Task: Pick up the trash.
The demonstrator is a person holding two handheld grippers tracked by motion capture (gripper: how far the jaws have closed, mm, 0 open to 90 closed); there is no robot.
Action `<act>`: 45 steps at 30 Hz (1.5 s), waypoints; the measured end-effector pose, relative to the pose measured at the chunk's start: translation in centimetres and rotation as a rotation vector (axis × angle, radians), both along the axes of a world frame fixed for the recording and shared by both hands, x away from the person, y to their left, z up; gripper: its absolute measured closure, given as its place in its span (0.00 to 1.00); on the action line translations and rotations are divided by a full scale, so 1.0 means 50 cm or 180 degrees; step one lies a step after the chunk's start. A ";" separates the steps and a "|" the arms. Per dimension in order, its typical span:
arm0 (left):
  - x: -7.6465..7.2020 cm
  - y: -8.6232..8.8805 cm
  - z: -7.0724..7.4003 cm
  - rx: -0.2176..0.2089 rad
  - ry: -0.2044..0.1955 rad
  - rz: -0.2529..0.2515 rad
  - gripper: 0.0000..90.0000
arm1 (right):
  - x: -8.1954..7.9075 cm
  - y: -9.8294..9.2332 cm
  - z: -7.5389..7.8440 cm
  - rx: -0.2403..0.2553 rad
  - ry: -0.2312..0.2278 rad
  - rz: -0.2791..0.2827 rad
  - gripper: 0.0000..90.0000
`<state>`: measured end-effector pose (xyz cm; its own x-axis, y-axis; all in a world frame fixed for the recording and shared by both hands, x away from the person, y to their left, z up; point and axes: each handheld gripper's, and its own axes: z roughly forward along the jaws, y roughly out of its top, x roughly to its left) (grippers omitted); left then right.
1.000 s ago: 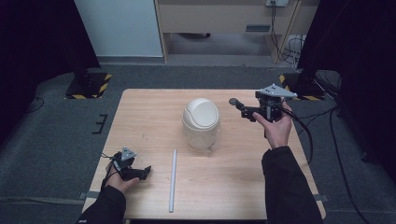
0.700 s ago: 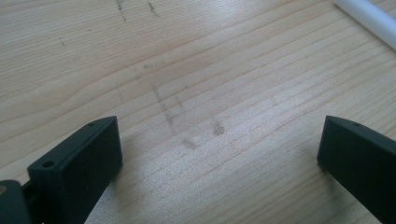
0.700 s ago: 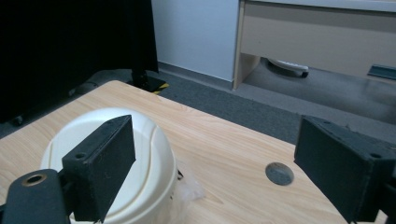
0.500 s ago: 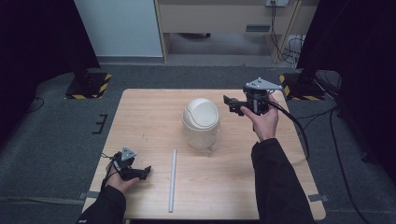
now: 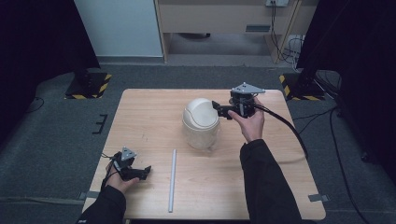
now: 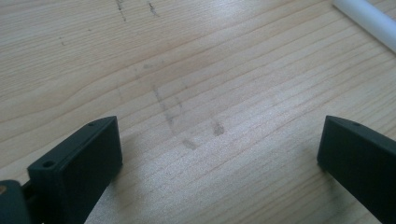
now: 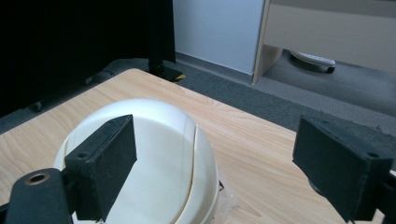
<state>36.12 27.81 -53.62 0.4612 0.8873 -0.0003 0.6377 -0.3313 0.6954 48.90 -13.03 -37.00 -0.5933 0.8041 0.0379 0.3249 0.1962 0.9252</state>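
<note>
White dome-lidded bin (image 5: 201,122), upright

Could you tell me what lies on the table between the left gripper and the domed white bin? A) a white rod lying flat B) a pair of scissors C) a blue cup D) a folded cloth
A: in the high view a thin white rod lies flat on the table, to the right of the left gripper and nearer than the bin.
</note>
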 end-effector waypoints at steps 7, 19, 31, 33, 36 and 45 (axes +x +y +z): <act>0.000 0.000 0.000 -0.0001 0.0001 -0.0004 0.00 | 0.003 0.013 -0.021 -0.0011 0.0082 0.0015 0.16; 0.000 0.000 0.000 -0.0002 0.0001 -0.0004 0.00 | 0.003 0.032 -0.054 -0.0141 0.0201 0.0105 0.15; 0.000 0.000 0.000 -0.0006 0.0000 -0.0003 0.00 | 0.003 0.043 -0.073 -0.0314 0.0288 0.0106 0.16; 0.000 0.000 0.000 -0.0006 0.0000 -0.0003 0.00 | 0.005 0.044 -0.077 -0.0361 0.0316 0.0118 0.16; 0.000 0.000 0.000 -0.0006 0.0001 -0.0003 0.00 | 0.006 0.046 -0.081 -0.0391 0.0365 0.0108 0.17; 0.000 0.000 0.000 -0.0006 0.0001 -0.0003 0.00 | 0.014 0.054 -0.096 -0.0491 0.0494 0.0126 0.18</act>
<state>36.13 27.81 -53.63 0.4621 0.8868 -0.0019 0.6375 -0.3307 0.6959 49.59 -10.31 -41.81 -0.6212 0.7836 0.0095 0.4502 0.3469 0.8228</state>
